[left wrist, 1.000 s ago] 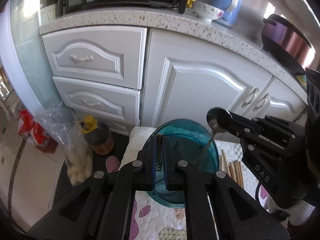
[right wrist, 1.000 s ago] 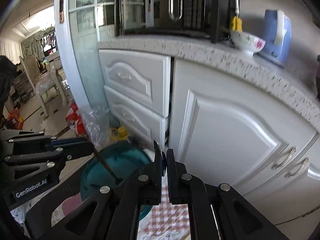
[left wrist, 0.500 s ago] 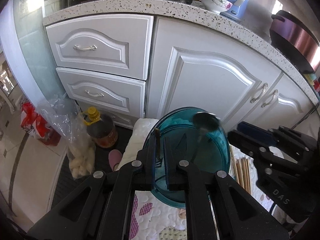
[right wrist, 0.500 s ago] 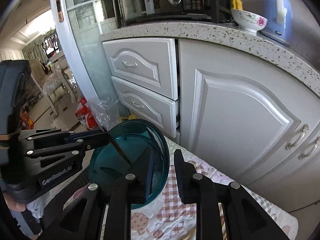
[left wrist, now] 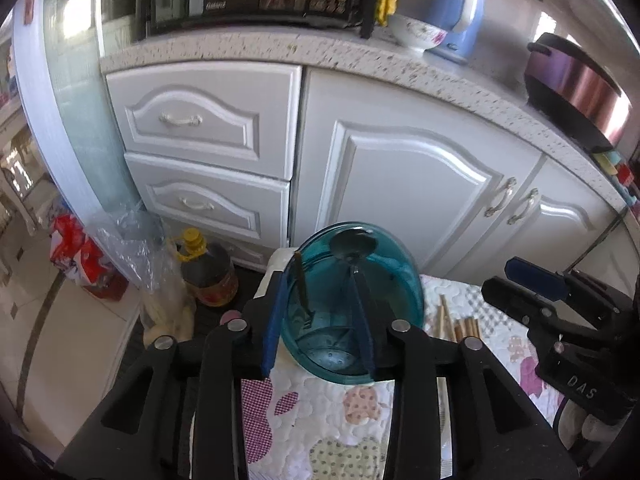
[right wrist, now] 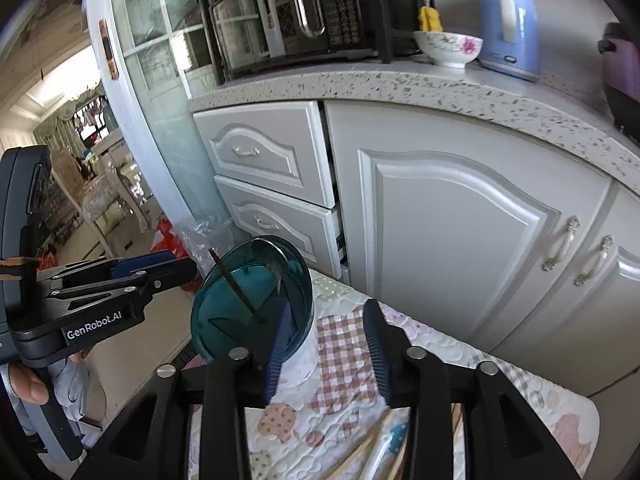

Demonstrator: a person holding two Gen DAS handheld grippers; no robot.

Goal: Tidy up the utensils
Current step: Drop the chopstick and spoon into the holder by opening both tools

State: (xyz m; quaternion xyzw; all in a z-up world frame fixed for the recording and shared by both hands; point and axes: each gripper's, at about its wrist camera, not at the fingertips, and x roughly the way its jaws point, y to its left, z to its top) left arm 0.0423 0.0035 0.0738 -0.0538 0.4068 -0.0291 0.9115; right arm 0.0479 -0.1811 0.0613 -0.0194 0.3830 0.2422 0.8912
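Observation:
A teal see-through holder [left wrist: 352, 304] stands on a patterned quilted cloth [left wrist: 320, 420]. Inside it lean a metal spoon [left wrist: 354, 245], bowl up, and a dark-handled fork [left wrist: 301, 284]. My left gripper [left wrist: 320, 320] is open and empty, its jaws either side of the holder. My right gripper [right wrist: 328, 344] is open and empty, just right of the holder [right wrist: 252, 300]; it also shows in the left wrist view [left wrist: 520, 284]. Wooden chopsticks [left wrist: 456, 324] lie on the cloth right of the holder and below my right gripper [right wrist: 372, 452].
White cabinet doors and drawers [left wrist: 400, 184] stand close behind, under a speckled counter [left wrist: 360, 56] with a microwave, bowl, kettle and pot. On the floor at left are an oil bottle [left wrist: 206, 272] and plastic bags [left wrist: 132, 256].
My right gripper opened and let the spoon go into the holder, then drew back right. My left gripper opened and released the fork, which now leans in the holder.

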